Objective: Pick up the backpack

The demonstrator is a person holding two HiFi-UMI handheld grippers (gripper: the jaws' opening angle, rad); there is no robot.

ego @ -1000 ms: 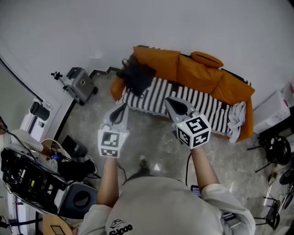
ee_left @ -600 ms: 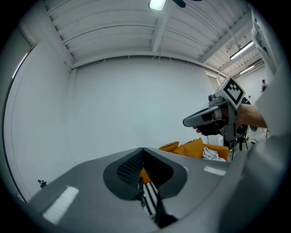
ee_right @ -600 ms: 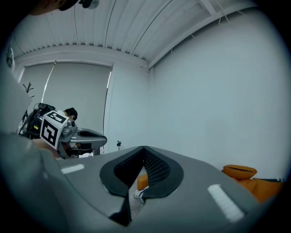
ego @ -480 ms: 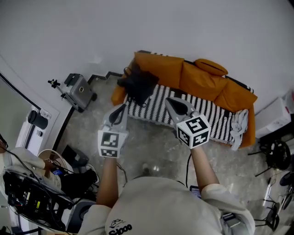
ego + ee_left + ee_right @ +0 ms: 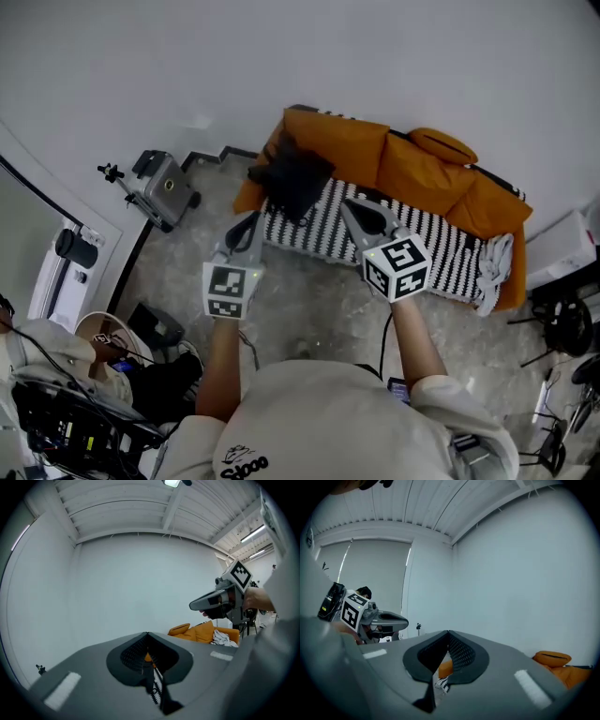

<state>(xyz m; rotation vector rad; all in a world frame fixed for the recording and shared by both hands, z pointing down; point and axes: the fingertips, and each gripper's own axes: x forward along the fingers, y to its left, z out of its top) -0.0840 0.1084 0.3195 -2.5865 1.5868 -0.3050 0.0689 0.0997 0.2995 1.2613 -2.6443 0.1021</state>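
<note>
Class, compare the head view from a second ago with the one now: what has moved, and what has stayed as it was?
The person has stepped towards the orange fabric sofa: it and the black backpack on its end sit lower in the head view, nearer the grippers. Nothing was gripped or released. The left gripper and right gripper stay shut and empty, side by side.

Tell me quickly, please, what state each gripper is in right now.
Left gripper: closed, holding nothing.
Right gripper: closed, holding nothing.
</note>
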